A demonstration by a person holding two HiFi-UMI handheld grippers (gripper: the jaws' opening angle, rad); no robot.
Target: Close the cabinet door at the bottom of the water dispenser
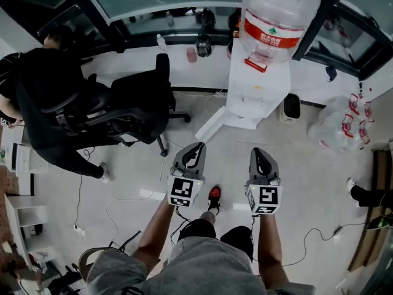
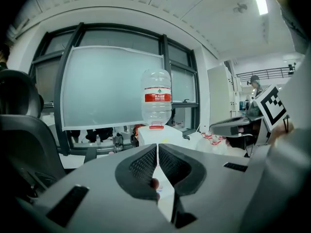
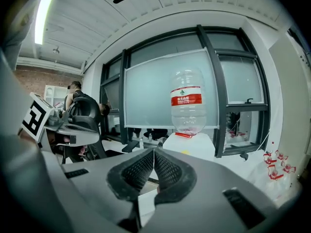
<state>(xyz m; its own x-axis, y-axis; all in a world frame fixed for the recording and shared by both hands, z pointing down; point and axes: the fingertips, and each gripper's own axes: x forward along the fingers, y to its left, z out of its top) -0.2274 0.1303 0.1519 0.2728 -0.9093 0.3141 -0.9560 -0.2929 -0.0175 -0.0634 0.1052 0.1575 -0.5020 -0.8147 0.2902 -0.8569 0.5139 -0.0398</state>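
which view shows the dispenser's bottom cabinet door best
The head view: the cabinet door stands open at the base of the water dispenser. In both gripper views the shut jaws hide its lower part.

The dispenser [image 1: 258, 91] is smooth white plastic with a slight sheen, and its door [image 1: 210, 125] looks the same. The bottle [image 1: 273, 5] is clear, glossy plastic with a red label [image 1: 272, 34]. The left gripper [image 1: 198, 145] and right gripper [image 1: 258, 150] have matt grey plastic shells. Their pads [image 2: 146, 166] are black and rubbery-looking, with a fine grid texture. The floor [image 1: 319, 183] is pale, smooth and faintly glossy. The chair [image 1: 132, 106] is matt black, and the shorts [image 1: 196, 266] are grey cloth.
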